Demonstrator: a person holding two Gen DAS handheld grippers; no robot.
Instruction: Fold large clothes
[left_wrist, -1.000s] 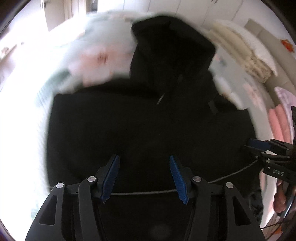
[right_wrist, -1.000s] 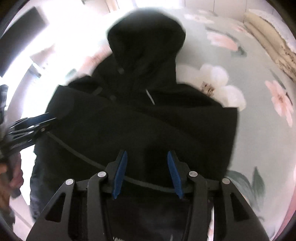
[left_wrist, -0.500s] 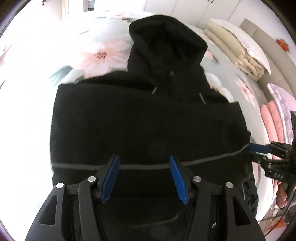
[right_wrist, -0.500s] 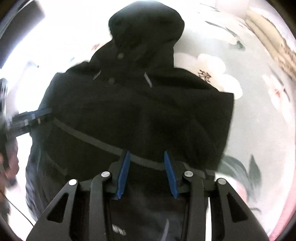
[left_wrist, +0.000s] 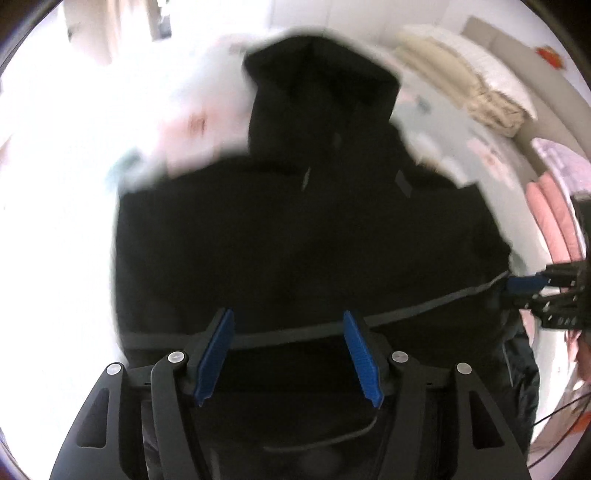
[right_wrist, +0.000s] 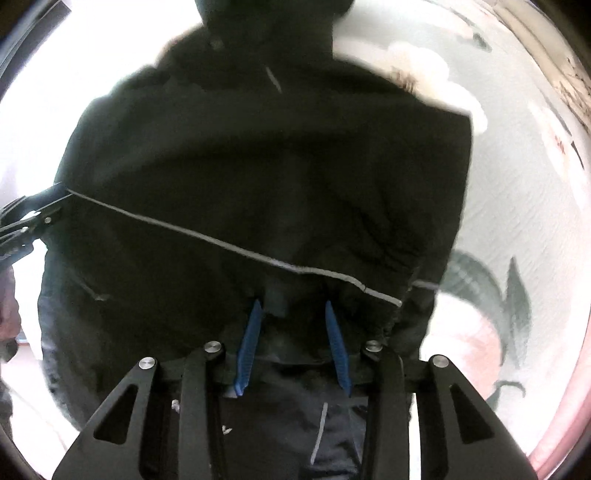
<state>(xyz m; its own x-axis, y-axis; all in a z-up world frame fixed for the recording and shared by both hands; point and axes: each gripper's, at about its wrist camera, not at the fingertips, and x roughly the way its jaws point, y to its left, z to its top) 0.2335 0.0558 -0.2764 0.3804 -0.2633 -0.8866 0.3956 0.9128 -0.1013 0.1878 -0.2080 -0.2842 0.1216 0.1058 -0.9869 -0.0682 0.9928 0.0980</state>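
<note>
Left gripper (left_wrist: 288, 350) and right gripper (right_wrist: 293, 345), jaws spread, low over the hem of a black hooded jacket (left_wrist: 295, 236) lying on the floral bedspread (right_wrist: 517, 206), hood pointing away

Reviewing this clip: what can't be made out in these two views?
- Left wrist view: bedspread beside the jacket is smeared by motion and glare.
- Right wrist view: hood cut off by the top edge.
- Both views: whether left gripper or right gripper pinches cloth; black fabric hides contact.
</note>
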